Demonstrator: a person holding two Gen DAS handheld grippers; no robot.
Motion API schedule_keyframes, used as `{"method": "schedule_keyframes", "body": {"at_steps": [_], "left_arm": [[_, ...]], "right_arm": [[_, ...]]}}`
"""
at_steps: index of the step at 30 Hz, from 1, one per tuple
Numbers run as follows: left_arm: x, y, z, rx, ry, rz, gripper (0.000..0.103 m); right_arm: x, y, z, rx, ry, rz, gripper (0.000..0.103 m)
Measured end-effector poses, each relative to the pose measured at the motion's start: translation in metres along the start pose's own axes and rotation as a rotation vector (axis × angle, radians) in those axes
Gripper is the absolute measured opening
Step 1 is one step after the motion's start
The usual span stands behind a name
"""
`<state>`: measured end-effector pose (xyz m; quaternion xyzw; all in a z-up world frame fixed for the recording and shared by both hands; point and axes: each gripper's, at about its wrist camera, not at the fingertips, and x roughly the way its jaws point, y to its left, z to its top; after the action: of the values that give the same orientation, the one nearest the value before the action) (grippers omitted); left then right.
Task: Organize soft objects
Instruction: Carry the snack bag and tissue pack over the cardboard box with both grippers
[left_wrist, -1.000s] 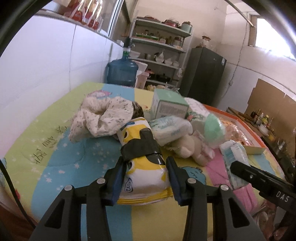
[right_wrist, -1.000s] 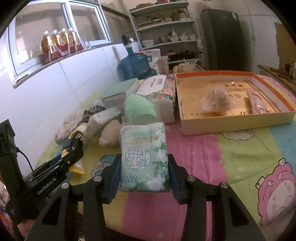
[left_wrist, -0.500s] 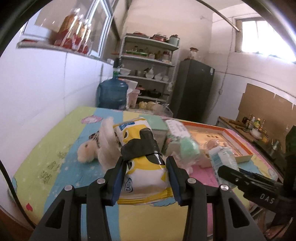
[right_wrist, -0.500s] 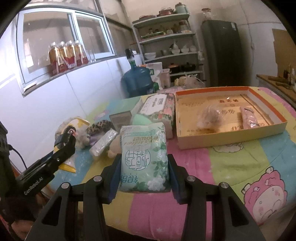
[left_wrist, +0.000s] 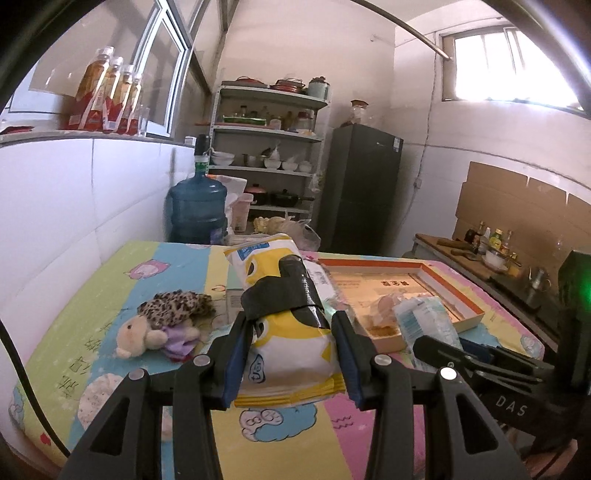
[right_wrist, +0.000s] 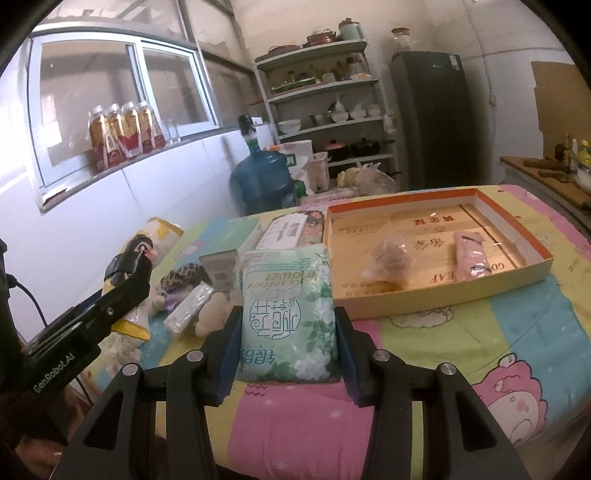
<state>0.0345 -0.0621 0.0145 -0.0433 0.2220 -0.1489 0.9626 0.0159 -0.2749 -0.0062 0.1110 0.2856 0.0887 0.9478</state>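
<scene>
A bed-like surface covered with a pastel cartoon quilt (right_wrist: 517, 332) fills the near part of both views. On its far right side lies a shallow orange-rimmed box (right_wrist: 436, 302), open, its long axis running left to right, with two small wrapped items inside.

The left gripper (left_wrist: 291, 354) is clamped on a yellow and white packet (left_wrist: 288, 343) with a cartoon print and a black band round its middle. The packet's long axis runs away from the camera, its sealed yellow end nearest and its far end tilted upward, clear of the quilt. The fingers stand about half apart, both blue pads (left_wrist: 236, 362) pressed to the packet's sides. In the right wrist view this gripper reaches in from the left, held above the quilt and angled slightly downward.

The right gripper (right_wrist: 286, 354) grips a pale green tissue pack (right_wrist: 288, 314) printed with white flowers, also lengthwise along the fingers, its far end raised. Its fingers are likewise about half apart, tight on the pack's sides, and it sits just near of the box's near left corner.

Left of centre on the quilt lies a plush hedgehog (left_wrist: 162, 325) with a leopard-print back, on its side. Just right of it, in the right wrist view, are a small silvery packet (right_wrist: 188, 308) and a cream plush toy (right_wrist: 210, 314).
</scene>
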Motion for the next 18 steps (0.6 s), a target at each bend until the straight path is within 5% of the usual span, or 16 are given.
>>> {"method": "schedule_keyframes", "body": {"at_steps": [18], "left_arm": [[0.036, -0.053, 0.019, 0.057, 0.009, -0.115, 0.045]], "right_arm": [[-0.007, -0.050, 0.018, 0.060, -0.046, -0.068, 0.048]]}}
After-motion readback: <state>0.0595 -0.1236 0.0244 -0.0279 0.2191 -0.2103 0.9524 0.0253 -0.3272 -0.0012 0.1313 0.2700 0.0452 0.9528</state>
